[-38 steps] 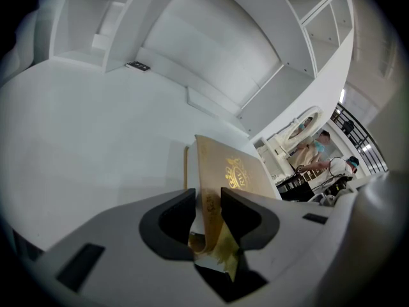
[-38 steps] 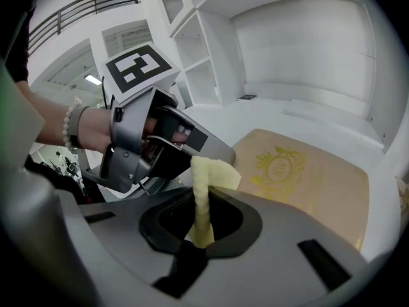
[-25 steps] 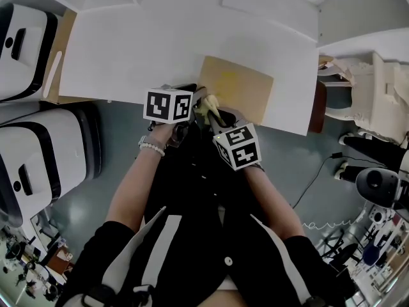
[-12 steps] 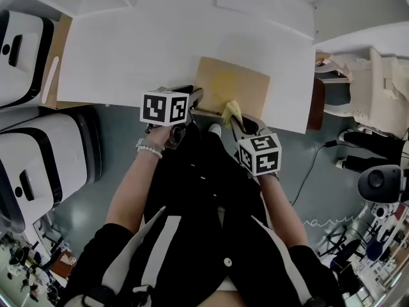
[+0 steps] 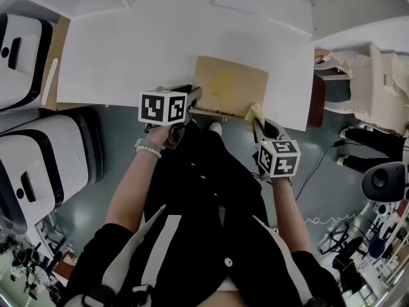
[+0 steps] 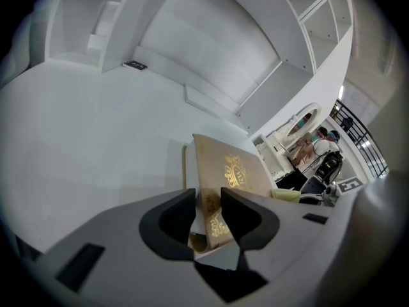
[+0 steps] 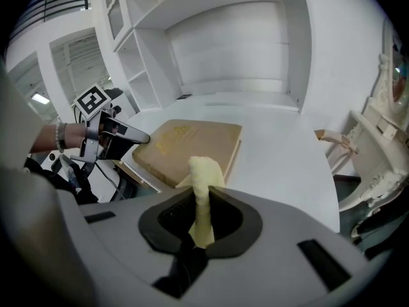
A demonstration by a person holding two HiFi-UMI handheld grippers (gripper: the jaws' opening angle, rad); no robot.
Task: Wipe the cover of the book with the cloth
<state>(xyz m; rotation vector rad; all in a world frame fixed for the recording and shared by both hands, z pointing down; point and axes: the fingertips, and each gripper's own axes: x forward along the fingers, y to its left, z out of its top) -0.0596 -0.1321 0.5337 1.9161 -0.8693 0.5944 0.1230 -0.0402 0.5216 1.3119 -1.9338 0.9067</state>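
Since the earlier frames: the right gripper (image 5: 257, 123) has travelled along the book's near edge, from the near-left corner beside the left gripper (image 5: 194, 98) to the near-right corner. The cloth (image 5: 254, 112) went with it. The left gripper has not shifted.

Nearest the camera, head view: both forearms reach toward the book (image 5: 230, 85); a bead bracelet (image 5: 148, 148) sits on the left wrist.

Right gripper: jaws closed on the yellow cloth, which is pinched into a narrow upright fold between the pads. Its free end stands up past the fingertips. The cloth tip is at the book's near-right corner; I cannot tell if it touches the cover.

Left gripper: jaws closed on the book's near-left corner, cover and pages between the pads. They stand fairly wide apart because of the book's thickness. That corner looks slightly raised.

Book: tan cover with a gold crest, cover up. It lies on the white worktop (image 5: 160, 50), with its near edge at the worktop's front edge.

Beyond the book: bare worktop surface, then white open shelves (image 7: 211, 18) behind it. To the book's right, off the worktop, stands a white ornate chair (image 5: 377, 88).
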